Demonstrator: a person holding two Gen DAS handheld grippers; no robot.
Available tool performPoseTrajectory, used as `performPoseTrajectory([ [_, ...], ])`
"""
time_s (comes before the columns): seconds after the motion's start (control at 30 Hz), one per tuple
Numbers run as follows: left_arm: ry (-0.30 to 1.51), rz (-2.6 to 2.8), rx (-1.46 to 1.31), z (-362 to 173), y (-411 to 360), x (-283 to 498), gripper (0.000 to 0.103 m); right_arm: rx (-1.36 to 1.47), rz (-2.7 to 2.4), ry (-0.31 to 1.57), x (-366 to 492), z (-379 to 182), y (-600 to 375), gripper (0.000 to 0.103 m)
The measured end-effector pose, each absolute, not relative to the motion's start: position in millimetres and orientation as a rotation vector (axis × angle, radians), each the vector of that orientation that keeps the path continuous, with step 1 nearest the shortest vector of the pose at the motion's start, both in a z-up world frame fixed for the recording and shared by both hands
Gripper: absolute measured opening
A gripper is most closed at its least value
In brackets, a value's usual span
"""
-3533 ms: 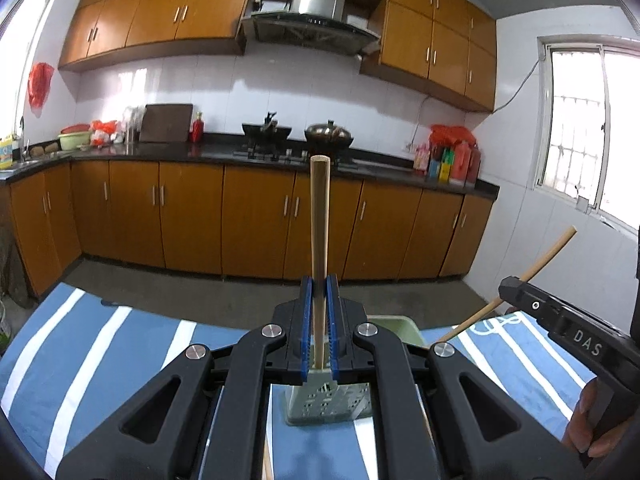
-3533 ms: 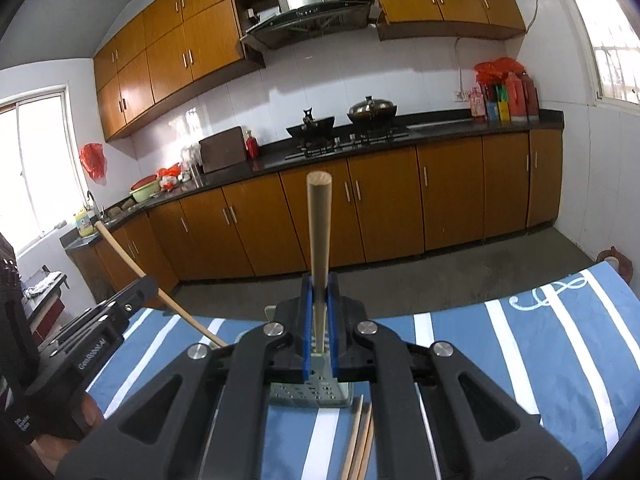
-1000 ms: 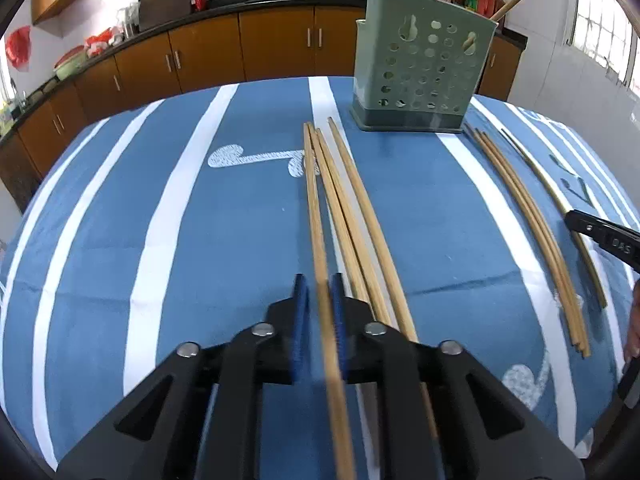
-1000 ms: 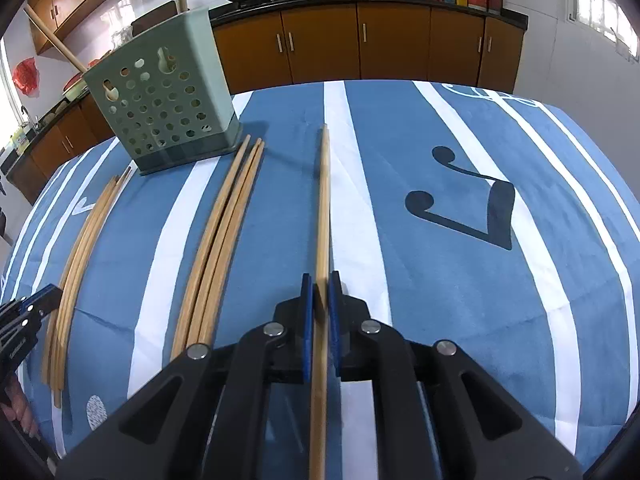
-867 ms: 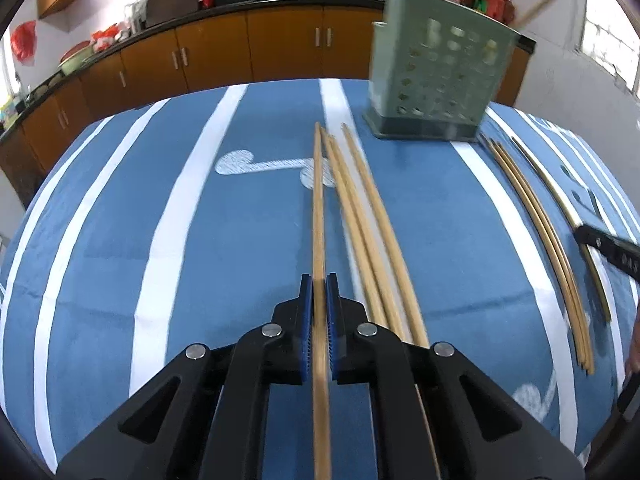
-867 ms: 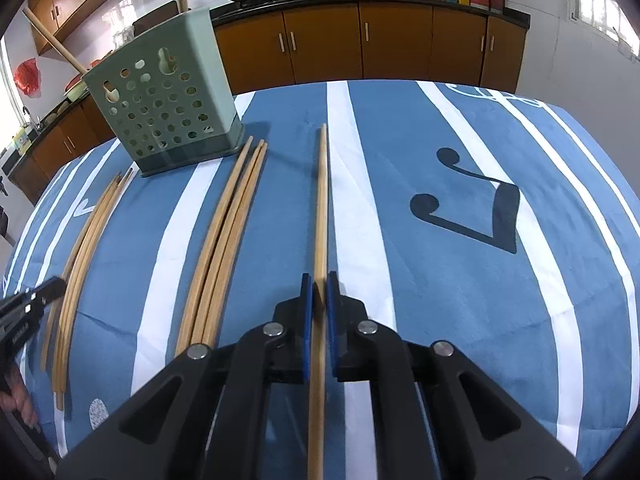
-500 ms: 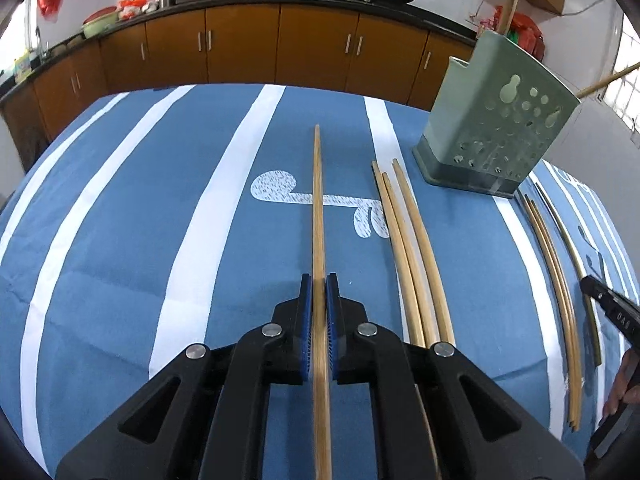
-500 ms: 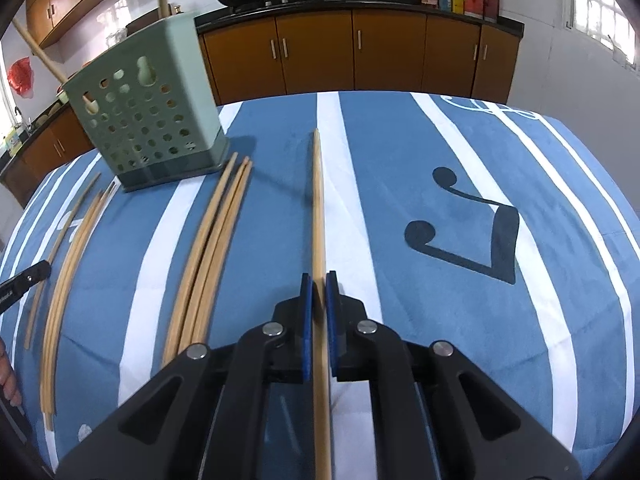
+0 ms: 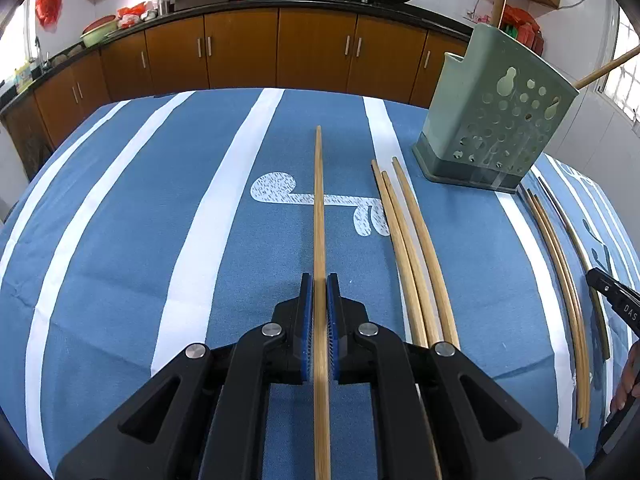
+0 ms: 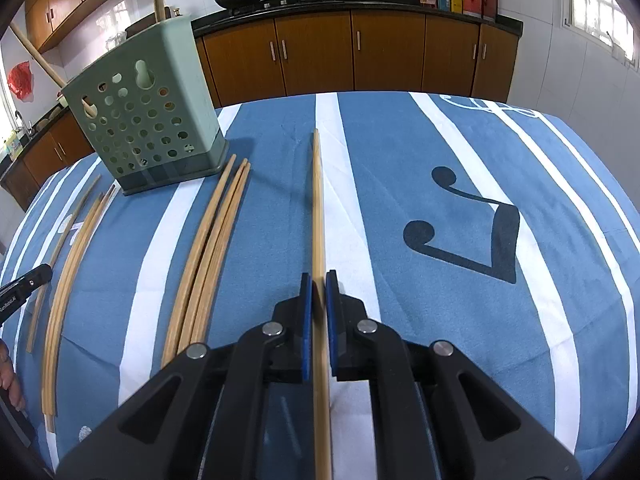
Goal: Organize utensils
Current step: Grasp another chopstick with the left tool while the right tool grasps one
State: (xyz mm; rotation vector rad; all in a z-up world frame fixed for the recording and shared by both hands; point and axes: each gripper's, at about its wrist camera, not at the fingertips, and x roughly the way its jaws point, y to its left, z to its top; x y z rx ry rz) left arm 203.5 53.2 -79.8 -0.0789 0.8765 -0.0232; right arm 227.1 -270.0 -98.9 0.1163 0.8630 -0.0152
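My left gripper [image 9: 319,280] is shut on a long wooden chopstick [image 9: 319,200] that points away over the blue striped tablecloth. My right gripper [image 10: 314,278] is shut on another chopstick [image 10: 317,200], also pointing forward above the cloth. A green perforated utensil holder [image 9: 496,120] stands at the far right in the left wrist view and at the far left in the right wrist view [image 10: 148,116]; two chopsticks stick up out of it. Three loose chopsticks [image 9: 412,248] lie right of my left gripper. Three more [image 10: 208,248] lie left of my right gripper.
The table is covered by a blue cloth with white stripes [image 9: 132,240] and note prints [image 10: 472,236]. Brown kitchen cabinets [image 9: 312,52] stand behind the table. The tip of the other gripper shows at each view's edge [image 9: 612,296], [image 10: 24,284].
Both grippers put chopsticks into the holder, came down to the table and closed on new chopsticks. In the last half second each has lifted and swung away from the holder with its chopstick.
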Motion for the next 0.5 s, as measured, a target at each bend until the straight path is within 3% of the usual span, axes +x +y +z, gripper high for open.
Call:
performPoseTrajectory([
  [0.5,0.876,-0.024,-0.083,-79.5,52.6,203.4,0.008,0.119,-0.014,0.862,226.9,-99.1,-270.1,0.008],
])
